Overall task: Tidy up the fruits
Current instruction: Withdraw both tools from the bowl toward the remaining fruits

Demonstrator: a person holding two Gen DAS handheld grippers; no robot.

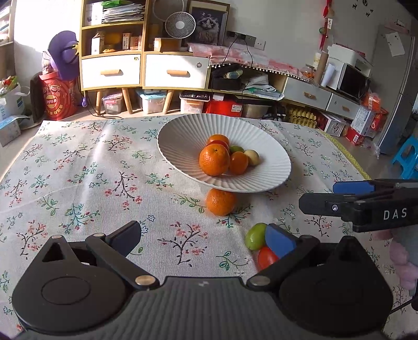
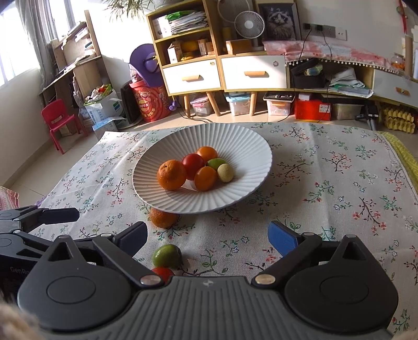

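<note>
A white ribbed plate (image 1: 183, 136) (image 2: 235, 141) on the floral tablecloth holds several fruits: a big orange (image 1: 214, 159) (image 2: 171, 174), a red tomato (image 2: 192, 165), smaller orange fruits, a green one and a pale yellow one. Another orange (image 1: 220, 202) (image 2: 162, 217) lies on the cloth by the plate's near rim. A green fruit (image 1: 255, 236) (image 2: 166, 255) and a red tomato (image 1: 266, 257) (image 2: 163, 273) lie nearer me. My left gripper (image 1: 206, 238) is open and empty, its right finger beside those two. My right gripper (image 2: 209, 236) is open and empty above the cloth.
The right gripper shows from the side in the left wrist view (image 1: 360, 206); the left gripper shows at the left edge of the right wrist view (image 2: 39, 217). Cabinets, boxes and a fan (image 2: 249, 24) stand beyond the table's far edge.
</note>
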